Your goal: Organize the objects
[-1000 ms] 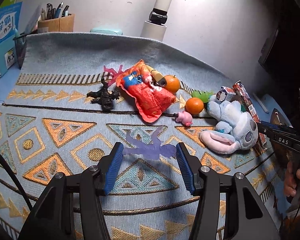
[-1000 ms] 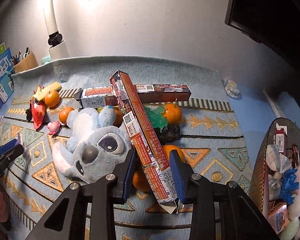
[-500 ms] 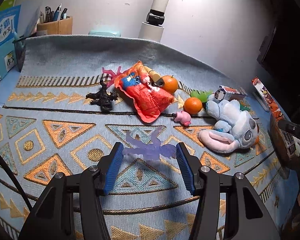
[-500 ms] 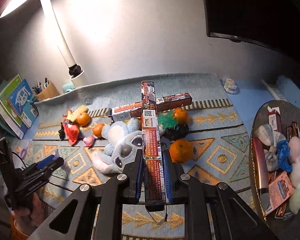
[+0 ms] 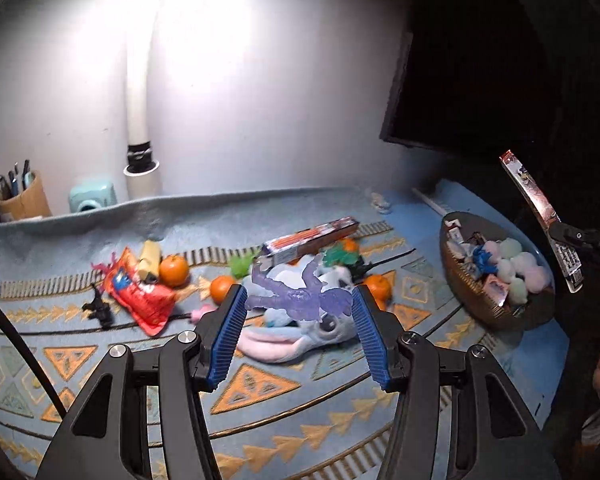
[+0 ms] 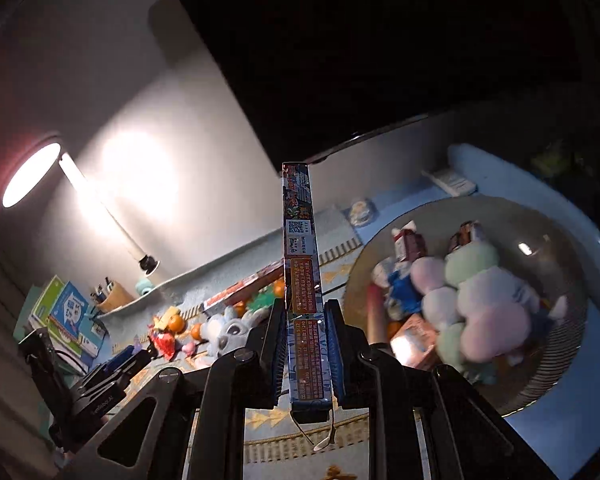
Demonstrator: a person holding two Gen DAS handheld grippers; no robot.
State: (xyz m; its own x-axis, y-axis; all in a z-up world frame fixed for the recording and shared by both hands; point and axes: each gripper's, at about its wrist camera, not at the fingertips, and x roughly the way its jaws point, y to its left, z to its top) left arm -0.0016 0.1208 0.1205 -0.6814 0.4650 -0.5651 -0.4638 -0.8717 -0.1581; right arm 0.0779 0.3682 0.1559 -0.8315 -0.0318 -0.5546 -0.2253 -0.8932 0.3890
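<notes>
My left gripper (image 5: pixel 298 306) is shut on a translucent purple toy figure (image 5: pixel 296 294) and holds it in the air above the patterned mat (image 5: pixel 260 392). My right gripper (image 6: pixel 304 320) is shut on a long red box (image 6: pixel 302 272) and holds it upright, up in the air left of the round basket (image 6: pixel 572 344). The box (image 5: pixel 540 220) and basket (image 5: pixel 476 304) also show at the right of the left wrist view. The basket holds soft toys and small boxes. On the mat lie a blue plush (image 5: pixel 308 320), oranges (image 5: pixel 174 270), a red snack bag (image 5: pixel 140 296) and another long box (image 5: pixel 312 240).
A white lamp post (image 5: pixel 140 92) stands at the back by a mint object (image 5: pixel 92 200) and a pen cup (image 5: pixel 20 200). Books (image 6: pixel 64 320) stand at the far left. A black toy (image 5: pixel 100 308) lies left on the mat. A dark monitor (image 5: pixel 460 60) is at the back right.
My right gripper lifted the long red box off the plush and swung it right toward the basket. My left gripper rose and turned right with the purple figure.
</notes>
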